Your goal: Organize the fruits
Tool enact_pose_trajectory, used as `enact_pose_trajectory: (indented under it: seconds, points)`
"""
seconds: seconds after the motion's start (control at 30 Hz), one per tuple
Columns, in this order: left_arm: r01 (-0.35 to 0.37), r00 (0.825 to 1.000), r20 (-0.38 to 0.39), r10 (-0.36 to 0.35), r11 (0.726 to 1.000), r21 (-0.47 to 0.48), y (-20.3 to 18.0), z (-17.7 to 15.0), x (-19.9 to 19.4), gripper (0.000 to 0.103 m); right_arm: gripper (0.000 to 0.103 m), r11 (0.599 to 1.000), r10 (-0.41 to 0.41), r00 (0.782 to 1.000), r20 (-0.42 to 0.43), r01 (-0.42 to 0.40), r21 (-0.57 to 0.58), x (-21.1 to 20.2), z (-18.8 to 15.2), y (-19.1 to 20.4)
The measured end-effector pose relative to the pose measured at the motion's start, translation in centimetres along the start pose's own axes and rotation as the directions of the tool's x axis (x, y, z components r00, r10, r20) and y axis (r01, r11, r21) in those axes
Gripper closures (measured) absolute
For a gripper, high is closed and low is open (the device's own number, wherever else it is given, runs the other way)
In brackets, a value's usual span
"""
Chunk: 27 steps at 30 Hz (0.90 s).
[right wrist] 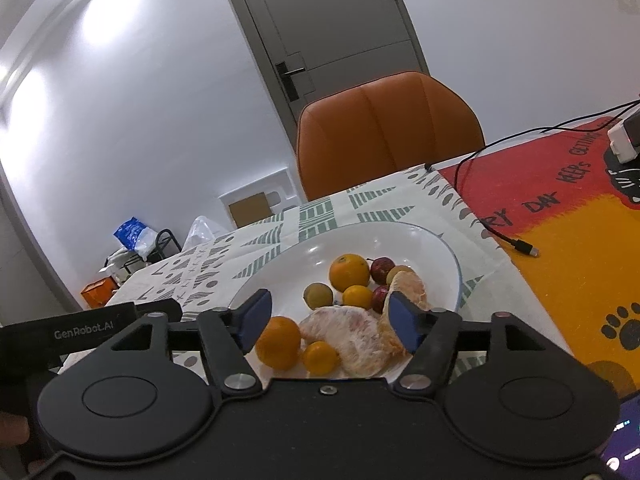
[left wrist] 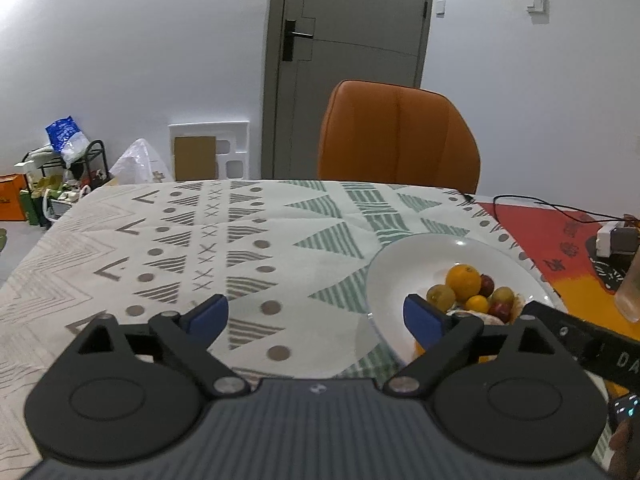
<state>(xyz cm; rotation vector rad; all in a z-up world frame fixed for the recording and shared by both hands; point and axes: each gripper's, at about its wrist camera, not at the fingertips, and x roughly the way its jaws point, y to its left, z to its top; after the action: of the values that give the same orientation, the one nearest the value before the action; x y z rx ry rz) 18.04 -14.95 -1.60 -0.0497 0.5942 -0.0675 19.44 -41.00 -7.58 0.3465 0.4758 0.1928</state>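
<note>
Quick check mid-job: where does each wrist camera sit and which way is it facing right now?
Left wrist: on the left tongs, open and empty, looking down over the patterned tablecloth; white plate at right, right tongs' body at the right edge.
Right wrist: on the right tongs, open over the plate, near the peeled citrus segments; left tongs' body at left edge.
Shared: plate, large orange, orange chair, door.

One plate (right wrist: 440, 240) holds four oranges (right wrist: 349, 272), two pomelo segments (right wrist: 352, 340), and one chair (right wrist: 388, 132) stands behind.
</note>
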Motion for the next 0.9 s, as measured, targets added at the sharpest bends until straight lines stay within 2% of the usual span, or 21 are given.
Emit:
enact_pose_trajectory:
  seconds: [0.17, 0.33, 0.57, 0.9]
  points:
    - [-0.039, 0.999, -0.022, 0.038, 0.999, -0.018, 1.7, -0.4, -0.6, 0.007, 0.021, 0.999, 0.02, 1.0, 0.008, -0.02, -0.029, -0.8, 0.0, 0.8]
    - [-0.074, 0.997, -0.034, 0.072, 0.996, -0.055, 3.3, -0.5, -1.3, 0.006, 0.015, 0.998, 0.032, 0.999, -0.002, -0.032, -0.05, -1.3, -0.1, 1.7]
    - [-0.078, 0.997, -0.03, 0.076, 0.994, -0.073, 4.7, -1.0, -2.8, 0.004, 0.002, 0.995, 0.045, 0.999, -0.021, -0.047, -0.086, -1.9, -0.7, 3.1]
    - [-0.07, 0.997, -0.012, 0.07, 0.996, -0.063, 6.0, -1.8, -5.2, 0.003, 0.0, 0.992, 0.061, 0.998, -0.033, -0.064, -0.109, -2.8, -1.1, 5.1]
